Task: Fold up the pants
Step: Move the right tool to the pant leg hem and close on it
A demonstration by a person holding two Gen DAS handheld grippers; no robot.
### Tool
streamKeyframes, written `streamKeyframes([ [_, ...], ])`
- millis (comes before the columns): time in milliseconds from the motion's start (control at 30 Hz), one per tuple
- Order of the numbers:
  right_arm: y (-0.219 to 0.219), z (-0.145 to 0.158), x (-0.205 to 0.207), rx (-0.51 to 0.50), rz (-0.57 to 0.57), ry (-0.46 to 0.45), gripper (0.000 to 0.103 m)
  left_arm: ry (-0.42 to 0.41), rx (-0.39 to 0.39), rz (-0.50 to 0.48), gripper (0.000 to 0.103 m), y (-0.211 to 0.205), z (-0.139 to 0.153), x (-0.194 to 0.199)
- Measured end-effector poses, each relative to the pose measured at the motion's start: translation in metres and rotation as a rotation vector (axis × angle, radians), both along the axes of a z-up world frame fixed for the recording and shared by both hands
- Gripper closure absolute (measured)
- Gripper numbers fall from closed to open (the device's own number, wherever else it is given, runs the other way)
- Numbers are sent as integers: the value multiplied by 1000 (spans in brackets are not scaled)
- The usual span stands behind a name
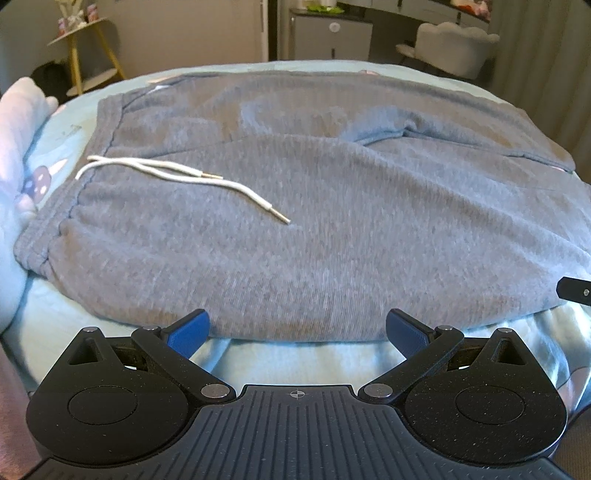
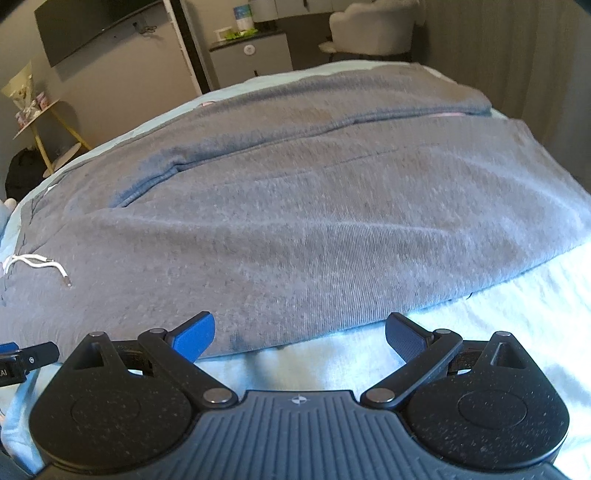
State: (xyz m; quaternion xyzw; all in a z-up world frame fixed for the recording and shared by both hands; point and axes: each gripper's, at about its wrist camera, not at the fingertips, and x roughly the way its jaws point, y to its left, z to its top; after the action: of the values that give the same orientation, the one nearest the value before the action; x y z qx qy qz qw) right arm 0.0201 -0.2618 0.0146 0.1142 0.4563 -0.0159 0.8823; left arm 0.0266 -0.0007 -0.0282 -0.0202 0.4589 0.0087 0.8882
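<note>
Grey pants (image 1: 314, 221) flat on bed (image 1: 295, 354), left gripper (image 1: 297, 330) and right gripper (image 2: 300, 334) both spread

Pants (image 1: 295, 221) flat on bed (image 1: 295, 354)

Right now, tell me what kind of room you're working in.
Probably a bedroom or hotel-style room: the grey pants lie on a bed with a light blue sheet, a wall-mounted TV hangs opposite, and a cushioned chair stands beyond.
</note>
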Motion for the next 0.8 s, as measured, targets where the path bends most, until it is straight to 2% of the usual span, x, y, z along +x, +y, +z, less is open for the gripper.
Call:
streamKeyframes([
  [133,-2,-3,2,17,-7,9,4,1,-15,-5,0,1,-1,2],
  [300,-9,-9,6,57,-31,36,4,42,-33,-6,0,3,-9,10],
  [467,-25,-12,17,107,-67,26,4,50,-55,33,0,10,-9,19],
  [633,-35,-20,47,-49,-98,35,4,-60,-77,96,0,12,15,39],
  [733,-40,-34,58,-77,-119,51,4,-104,-90,181,0,14,29,72],
  [800,-40,-40,56,-78,-135,24,4,-146,-115,262,0,16,39,96],
])
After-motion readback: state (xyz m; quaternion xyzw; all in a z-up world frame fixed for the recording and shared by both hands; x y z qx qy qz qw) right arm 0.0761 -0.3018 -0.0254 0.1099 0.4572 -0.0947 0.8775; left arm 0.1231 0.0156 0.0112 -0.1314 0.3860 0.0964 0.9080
